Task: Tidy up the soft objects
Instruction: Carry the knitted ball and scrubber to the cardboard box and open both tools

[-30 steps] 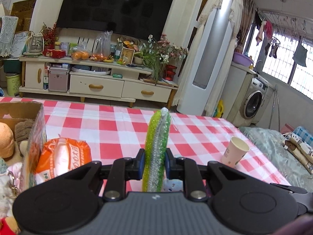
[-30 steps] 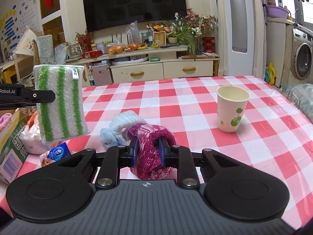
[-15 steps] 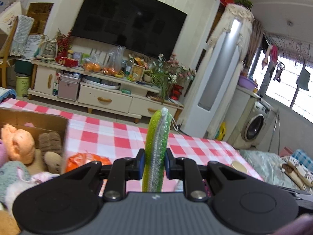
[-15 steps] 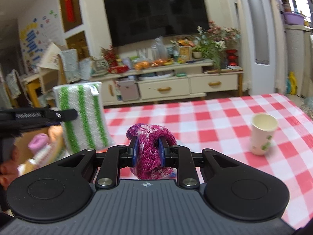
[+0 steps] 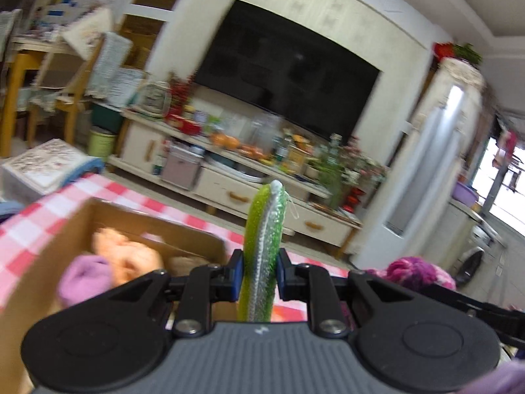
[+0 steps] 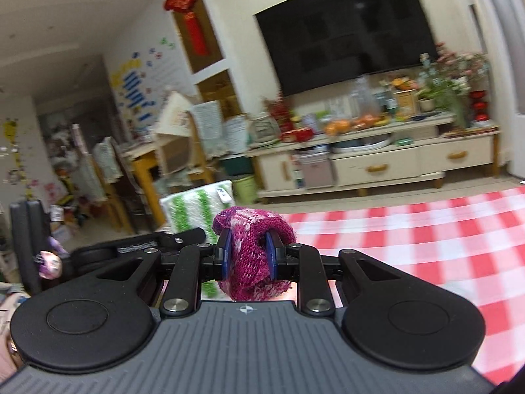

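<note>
The left gripper [image 5: 259, 275] is clamping tight on a green-and-white striped sponge [image 5: 262, 256], which is standing upright, edge-on, in the lower middle of the left wrist view. Below and left of it, a cardboard box [image 5: 49, 249] is sitting on the red-checked surface [image 5: 29, 223], holding blurred orange and purple soft items. The right gripper [image 6: 247, 256] is squeezing a magenta knitted piece [image 6: 249, 252] between its pads at the centre of the right wrist view, with the sponge [image 6: 197, 207] showing just left of it.
</note>
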A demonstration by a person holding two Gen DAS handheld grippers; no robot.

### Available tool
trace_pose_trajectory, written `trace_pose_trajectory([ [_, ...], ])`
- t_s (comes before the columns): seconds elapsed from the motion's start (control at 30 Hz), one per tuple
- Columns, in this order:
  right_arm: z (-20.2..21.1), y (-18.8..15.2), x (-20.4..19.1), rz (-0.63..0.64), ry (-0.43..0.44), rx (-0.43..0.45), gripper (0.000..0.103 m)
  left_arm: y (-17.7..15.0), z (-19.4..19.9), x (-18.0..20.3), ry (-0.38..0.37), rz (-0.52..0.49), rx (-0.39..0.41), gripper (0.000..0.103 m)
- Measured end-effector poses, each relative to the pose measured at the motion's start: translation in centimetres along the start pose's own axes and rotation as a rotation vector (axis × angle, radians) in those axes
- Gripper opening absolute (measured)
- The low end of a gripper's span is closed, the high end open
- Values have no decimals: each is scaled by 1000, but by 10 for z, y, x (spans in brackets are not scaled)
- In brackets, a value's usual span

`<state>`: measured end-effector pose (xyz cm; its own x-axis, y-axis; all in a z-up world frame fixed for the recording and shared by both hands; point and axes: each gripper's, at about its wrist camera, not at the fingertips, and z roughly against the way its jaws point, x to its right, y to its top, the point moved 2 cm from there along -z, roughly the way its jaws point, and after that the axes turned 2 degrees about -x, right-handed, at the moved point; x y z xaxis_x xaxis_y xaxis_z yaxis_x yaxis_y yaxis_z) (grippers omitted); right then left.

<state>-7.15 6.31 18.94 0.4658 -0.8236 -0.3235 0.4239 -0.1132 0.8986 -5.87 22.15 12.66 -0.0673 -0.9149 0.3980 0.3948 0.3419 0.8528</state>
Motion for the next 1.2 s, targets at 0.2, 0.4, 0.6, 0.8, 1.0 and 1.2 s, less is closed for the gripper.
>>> trace_pose_trajectory([
  [0.2,-41,-3,-25,-16,94,-59,26,9,5,-41,140,73,7,18],
  [0.4,-67,-17,-36,-56,149,-128,26,12,-1,-68,226,101,-19,18],
  [0.6,-70,-34,-38,-73,181,-195,26,12,-4,-81,258,99,-41,18],
  [0.8,-67,-45,-37,-75,189,-274,33,6,-16,-74,235,45,-92,23],
  [1.0,-53,-45,-33,-19,129,-265,86,0,-29,-64,273,-26,-127,59],
  [1.2,-42,-43,-20,-17,107,-221,101,0,-33,-58,236,-24,-96,66],
])
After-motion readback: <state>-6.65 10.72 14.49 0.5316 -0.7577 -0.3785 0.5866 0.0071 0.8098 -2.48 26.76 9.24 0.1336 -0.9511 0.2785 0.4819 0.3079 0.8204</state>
